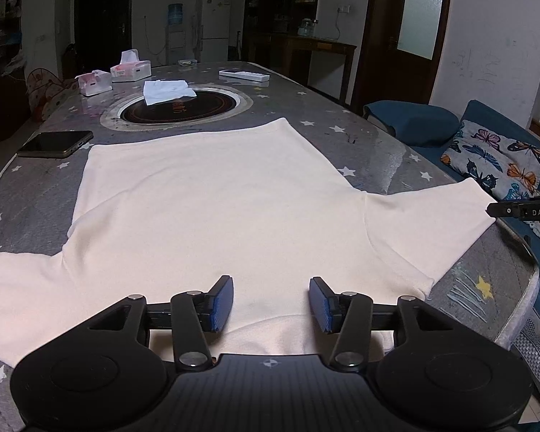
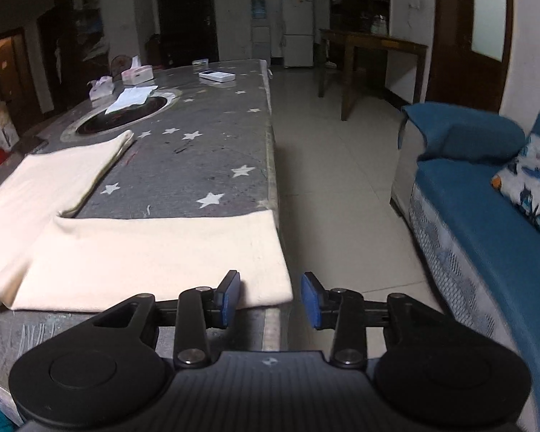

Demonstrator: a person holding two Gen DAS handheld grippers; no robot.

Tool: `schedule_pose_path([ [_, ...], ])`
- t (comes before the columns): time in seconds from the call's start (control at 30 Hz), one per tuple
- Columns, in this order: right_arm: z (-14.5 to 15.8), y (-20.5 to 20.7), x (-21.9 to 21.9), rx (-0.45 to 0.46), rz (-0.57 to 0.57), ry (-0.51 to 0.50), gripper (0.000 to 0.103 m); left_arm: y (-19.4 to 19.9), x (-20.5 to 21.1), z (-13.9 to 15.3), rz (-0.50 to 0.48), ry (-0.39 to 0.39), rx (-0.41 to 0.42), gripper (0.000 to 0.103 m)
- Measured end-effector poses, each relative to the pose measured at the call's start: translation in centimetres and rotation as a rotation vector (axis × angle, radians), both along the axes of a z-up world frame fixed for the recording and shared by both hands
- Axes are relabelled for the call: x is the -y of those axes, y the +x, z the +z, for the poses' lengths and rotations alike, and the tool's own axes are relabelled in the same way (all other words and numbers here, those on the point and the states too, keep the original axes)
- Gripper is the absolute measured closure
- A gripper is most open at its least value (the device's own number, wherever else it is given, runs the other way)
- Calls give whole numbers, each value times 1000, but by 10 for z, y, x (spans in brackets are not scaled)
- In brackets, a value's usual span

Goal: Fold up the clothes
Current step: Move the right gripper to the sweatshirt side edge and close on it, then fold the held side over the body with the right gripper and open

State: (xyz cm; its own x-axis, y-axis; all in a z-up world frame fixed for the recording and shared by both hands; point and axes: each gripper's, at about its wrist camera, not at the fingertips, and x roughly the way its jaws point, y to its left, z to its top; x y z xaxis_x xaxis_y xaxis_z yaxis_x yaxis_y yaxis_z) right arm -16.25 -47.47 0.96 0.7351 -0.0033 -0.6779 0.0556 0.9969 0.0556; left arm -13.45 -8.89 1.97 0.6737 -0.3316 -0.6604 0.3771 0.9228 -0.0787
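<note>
A cream, soft-knit T-shirt (image 1: 212, 194) is spread flat on the star-patterned grey surface (image 1: 360, 144). Both the left tool (image 1: 271, 304) and right tool (image 2: 270, 298) are held released, nothing grasped.

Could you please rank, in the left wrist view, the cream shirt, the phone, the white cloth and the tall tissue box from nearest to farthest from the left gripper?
From the left gripper:
1. Cream shirt, spread directly under and ahead of the open jaws.
2. Phone, on the left side of the table.
3. White cloth, on the dark round inset mid-table.
4. Tall tissue box, far left beyond the cloth.
</note>
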Motion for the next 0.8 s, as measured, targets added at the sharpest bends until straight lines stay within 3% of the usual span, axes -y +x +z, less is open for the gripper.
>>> schedule_pose_path([
  [0.23,-1,-4,5,-9,-9,52,70,0,1,0,3,0,-1,51],
  [0.5,3,-3,1,-8,-11,74,90,0,1,0,5,0,0,48],
  [0.8,32,8,-26,62,90,84,92,-3,-2,1,15,-10,6,46],
])
